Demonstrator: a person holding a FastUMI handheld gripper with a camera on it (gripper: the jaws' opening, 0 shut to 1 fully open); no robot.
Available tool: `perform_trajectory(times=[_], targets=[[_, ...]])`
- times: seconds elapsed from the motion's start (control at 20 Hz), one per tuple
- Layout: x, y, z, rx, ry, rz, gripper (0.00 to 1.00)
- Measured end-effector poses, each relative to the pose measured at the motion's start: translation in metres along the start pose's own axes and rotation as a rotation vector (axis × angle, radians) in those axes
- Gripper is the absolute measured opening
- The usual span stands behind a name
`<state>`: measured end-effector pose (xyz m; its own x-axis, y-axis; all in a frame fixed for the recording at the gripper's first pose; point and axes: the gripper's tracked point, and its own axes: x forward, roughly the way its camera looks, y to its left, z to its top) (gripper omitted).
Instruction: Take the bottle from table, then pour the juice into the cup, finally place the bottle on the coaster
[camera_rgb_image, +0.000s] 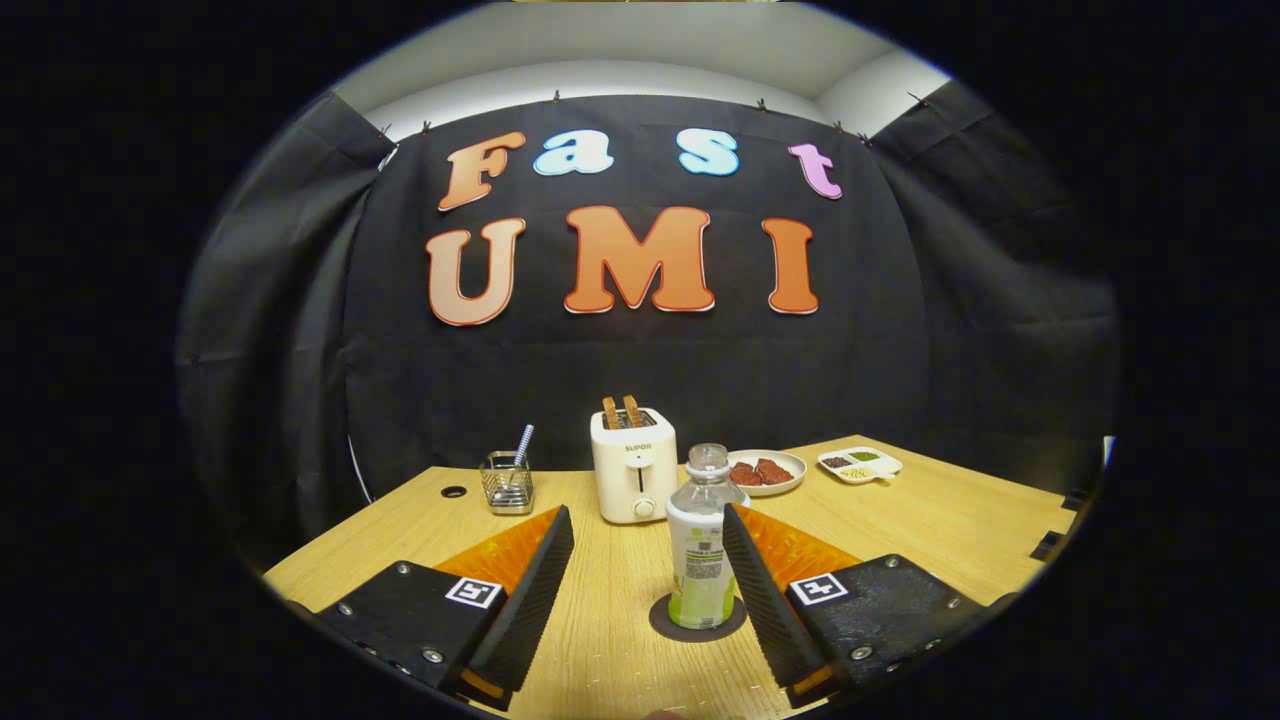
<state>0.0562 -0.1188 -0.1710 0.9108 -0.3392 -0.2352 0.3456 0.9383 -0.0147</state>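
A clear plastic bottle (700, 570) with a white and green label and a clear cap stands upright on a round dark coaster (665, 622) on the wooden table (950, 520). My gripper (648, 515) is open, and the bottle stands between its fingers. It is close against the inner face of the right finger (755, 580), with a wide gap to the left finger (530, 590). A curved clear rim, perhaps the cup (743, 496), peeks out right behind the bottle's shoulder; most of it is hidden.
Beyond the fingers stand a white toaster (633, 475) holding two slices of toast, a wire holder (507, 484) with a striped straw, a plate of meat (768, 472) and a white divided dish (859, 464). A small hole (453, 492) marks the table's left side.
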Motion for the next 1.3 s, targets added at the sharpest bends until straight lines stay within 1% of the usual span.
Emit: perform_trajectory(times=[0.15, 0.55, 0.7, 1.05, 1.3], targets=[[-0.024, 0.02, 0.03, -0.007, -0.049, 0.025, 0.89], [-0.08, 0.077, 0.089, -0.055, -0.092, 0.098, 0.89], [-0.1, 0.096, 0.115, -0.072, -0.13, 0.12, 0.9], [-0.125, 0.107, 0.135, -0.061, -0.133, 0.131, 0.9], [-0.137, 0.114, 0.156, -0.057, -0.175, 0.151, 0.9]])
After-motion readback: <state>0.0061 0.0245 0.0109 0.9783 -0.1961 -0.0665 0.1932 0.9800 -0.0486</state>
